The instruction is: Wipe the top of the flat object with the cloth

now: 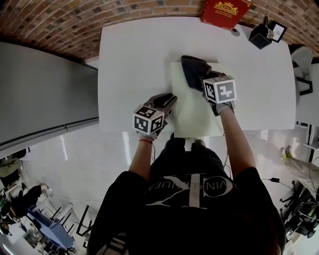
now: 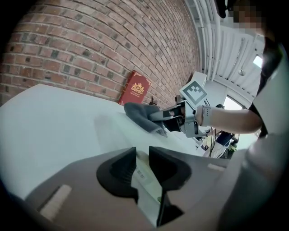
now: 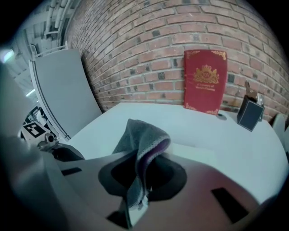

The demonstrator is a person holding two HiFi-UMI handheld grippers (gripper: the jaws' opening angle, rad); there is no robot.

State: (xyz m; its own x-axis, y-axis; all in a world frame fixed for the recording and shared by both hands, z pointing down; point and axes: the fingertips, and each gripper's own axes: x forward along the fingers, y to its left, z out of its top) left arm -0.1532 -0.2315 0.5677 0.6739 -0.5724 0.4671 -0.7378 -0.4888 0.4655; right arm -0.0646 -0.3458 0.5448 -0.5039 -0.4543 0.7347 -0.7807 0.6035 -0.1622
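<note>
A pale, thin flat board (image 1: 192, 117) lies on the white table (image 1: 129, 60), its near edge at the table's front. My left gripper (image 1: 171, 99) is at the board's left edge, and its two pads press on that edge (image 2: 145, 177). My right gripper (image 1: 205, 79) hangs over the far part of the board, shut on a dark grey cloth (image 1: 193, 69). In the right gripper view the cloth (image 3: 142, 140) bunches up out of the jaws and droops over the board. From the left gripper view the cloth (image 2: 140, 115) rests on the board's far end.
A red book (image 1: 224, 12) leans against the brick wall at the table's far edge. A small black holder (image 1: 264, 34) stands at the far right corner. A grey panel (image 1: 40, 94) runs along the table's left side. The person stands at the front edge.
</note>
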